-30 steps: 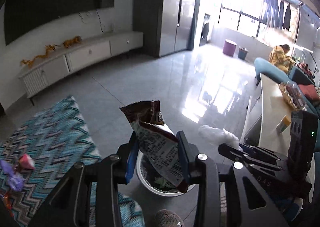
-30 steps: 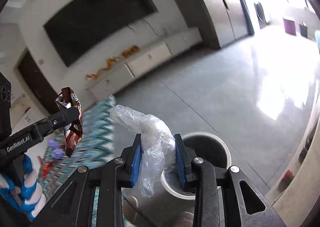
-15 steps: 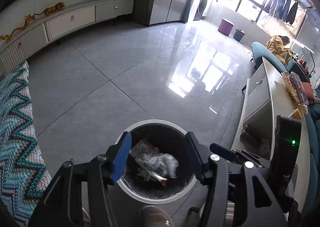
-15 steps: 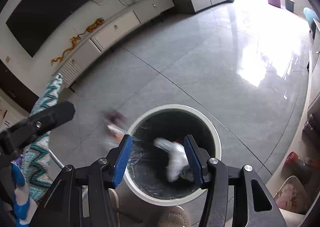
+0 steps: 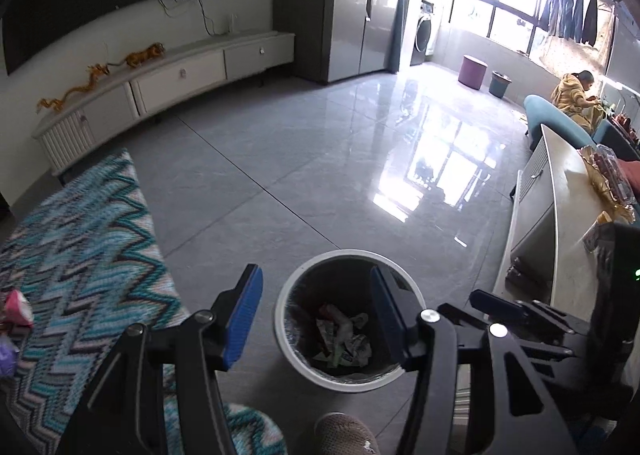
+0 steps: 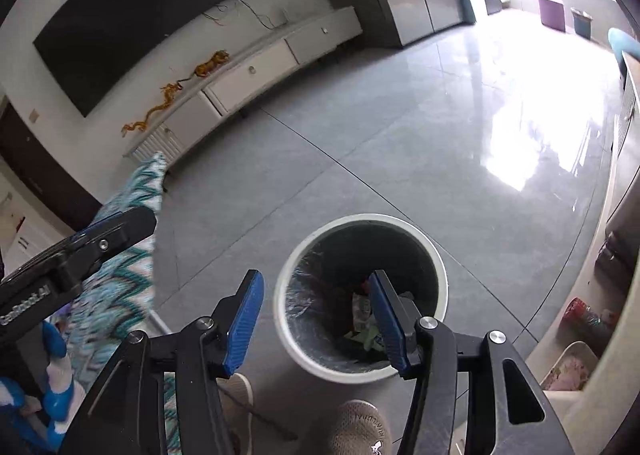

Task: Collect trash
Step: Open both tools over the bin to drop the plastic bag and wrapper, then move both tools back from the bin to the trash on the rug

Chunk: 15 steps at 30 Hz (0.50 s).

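Left hand-held gripper [image 5: 316,313]: released, holding nothing, above the bin [image 5: 288,287].
Right hand-held gripper [image 6: 316,319]: released, likewise.
Binned trash [image 5: 342,339]: crumpled wrappers at the bin's bottom.
Remaining trash [image 5: 16,307]: pink packet on the rug's [image 5: 88,231] left edge; likely light, crinkly, slippery — pinch a folded edge.

White-rimmed black bin [image 5: 288,351]; teal zigzag rug [image 5: 84,239]; blue-padded grippers.

Both tongs are hanging side by side, pointing down and forward. The left tongs [image 5: 316,319] are gaping wide with nothing between the blue pads, and the right tongs [image 6: 316,321] are gaping equally wide, empty.
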Motion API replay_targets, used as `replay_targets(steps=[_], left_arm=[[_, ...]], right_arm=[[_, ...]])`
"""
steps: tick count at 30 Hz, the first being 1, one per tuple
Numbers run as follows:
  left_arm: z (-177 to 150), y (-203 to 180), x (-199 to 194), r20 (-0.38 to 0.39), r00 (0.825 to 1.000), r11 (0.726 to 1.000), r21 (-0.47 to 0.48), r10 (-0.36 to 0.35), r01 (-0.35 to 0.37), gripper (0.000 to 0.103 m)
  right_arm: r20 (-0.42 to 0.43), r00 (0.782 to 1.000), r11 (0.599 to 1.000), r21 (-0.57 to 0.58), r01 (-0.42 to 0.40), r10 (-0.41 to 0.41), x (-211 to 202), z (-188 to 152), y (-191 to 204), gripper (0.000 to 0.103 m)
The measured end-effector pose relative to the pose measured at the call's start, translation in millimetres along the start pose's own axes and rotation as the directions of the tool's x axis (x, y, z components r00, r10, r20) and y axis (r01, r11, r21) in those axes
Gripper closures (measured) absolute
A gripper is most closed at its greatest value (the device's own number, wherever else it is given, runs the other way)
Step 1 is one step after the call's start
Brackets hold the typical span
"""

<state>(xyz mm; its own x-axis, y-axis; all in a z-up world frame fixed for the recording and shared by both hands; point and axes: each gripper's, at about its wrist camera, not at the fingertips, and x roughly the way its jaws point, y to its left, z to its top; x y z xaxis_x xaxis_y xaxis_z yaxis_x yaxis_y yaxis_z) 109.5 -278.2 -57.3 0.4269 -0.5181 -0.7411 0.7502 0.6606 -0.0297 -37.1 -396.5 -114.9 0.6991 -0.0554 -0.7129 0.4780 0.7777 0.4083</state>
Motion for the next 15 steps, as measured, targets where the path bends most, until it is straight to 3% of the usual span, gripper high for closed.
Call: replay_targets(steps=[10,15], left_arm=[[-17,8,-70,0.089,0.995,0.999,0.019,0.043,-0.045,0.049],[-29,20,-105,0.160,0.984,0.996,0.022,0.077,-0.081,0.049]], right_arm=[[0.101,0.995,0.999,-0.050,-0.010,0.015,-66,-6,36,0.049],[0.125,0.992,0.997,-0.080,-0.019,0.029,-83,-10,54,0.049]])
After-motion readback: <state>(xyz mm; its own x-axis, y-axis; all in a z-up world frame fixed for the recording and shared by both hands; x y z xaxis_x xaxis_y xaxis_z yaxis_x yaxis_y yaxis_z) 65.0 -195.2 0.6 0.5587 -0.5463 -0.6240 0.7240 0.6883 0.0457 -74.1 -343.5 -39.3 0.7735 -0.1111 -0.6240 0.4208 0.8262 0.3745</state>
